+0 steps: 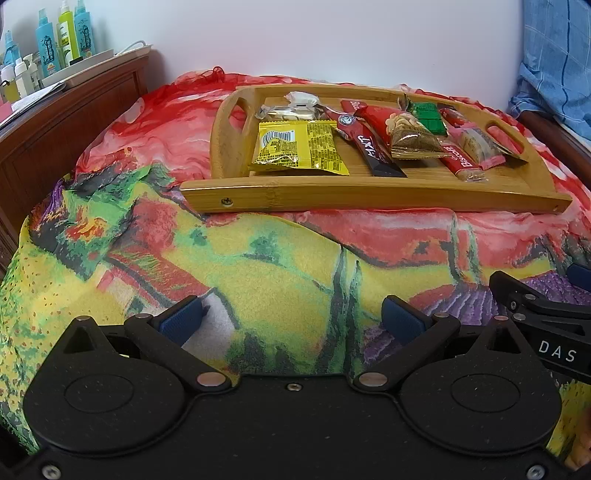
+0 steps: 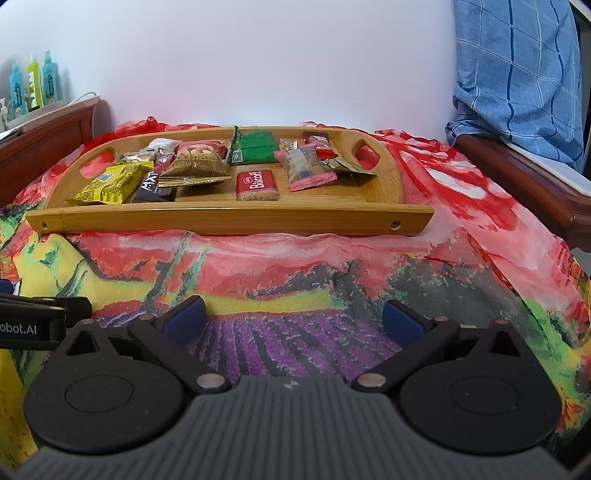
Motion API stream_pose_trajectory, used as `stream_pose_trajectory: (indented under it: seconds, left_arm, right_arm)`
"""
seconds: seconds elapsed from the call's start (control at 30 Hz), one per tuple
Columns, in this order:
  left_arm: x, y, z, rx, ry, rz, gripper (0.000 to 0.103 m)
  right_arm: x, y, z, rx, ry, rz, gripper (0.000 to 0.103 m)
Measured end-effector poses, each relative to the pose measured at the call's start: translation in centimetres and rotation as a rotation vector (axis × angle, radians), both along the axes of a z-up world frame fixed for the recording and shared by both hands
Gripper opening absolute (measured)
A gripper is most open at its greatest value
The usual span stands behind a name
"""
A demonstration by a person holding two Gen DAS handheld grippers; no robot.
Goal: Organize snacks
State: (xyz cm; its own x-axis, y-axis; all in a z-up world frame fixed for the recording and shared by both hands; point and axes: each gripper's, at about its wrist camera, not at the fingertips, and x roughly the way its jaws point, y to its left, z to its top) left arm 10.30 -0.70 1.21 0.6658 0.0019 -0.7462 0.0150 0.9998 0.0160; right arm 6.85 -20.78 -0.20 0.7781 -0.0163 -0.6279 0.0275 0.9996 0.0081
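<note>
A bamboo tray (image 1: 369,194) (image 2: 229,221) with cut-out handles rests on a colourful cloth. Several wrapped snacks lie in it: a yellow packet (image 1: 299,147) (image 2: 110,182), a black and red stick (image 1: 373,147) (image 2: 155,184), a gold nut pouch (image 1: 410,138) (image 2: 195,168), a red Biscoff biscuit (image 1: 461,158) (image 2: 256,182), a green packet (image 1: 428,116) (image 2: 256,147) and a pink-edged bar (image 1: 480,144) (image 2: 304,166). My left gripper (image 1: 291,321) is open over the cloth, well short of the tray. My right gripper (image 2: 293,319) is open too, with nothing between its fingers.
The cloth (image 1: 258,266) (image 2: 295,266) covers a raised surface between dark wooden rails (image 1: 74,110) (image 2: 524,177). Spray bottles (image 1: 64,33) (image 2: 33,83) stand on a shelf at the far left. Blue checked fabric (image 2: 517,74) hangs at the far right. The other gripper's body (image 1: 546,317) (image 2: 37,321) shows at each view's edge.
</note>
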Motion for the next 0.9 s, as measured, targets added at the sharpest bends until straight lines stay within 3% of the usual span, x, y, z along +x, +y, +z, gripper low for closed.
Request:
stream_pose_trajectory:
  seconds: [0.9]
  left_arm:
    - [-0.11,-0.04,0.01,0.001,-0.005,0.000,0.103]
  right_arm:
    - [-0.05,0.05,-0.11,-0.004,-0.005,0.006,0.103]
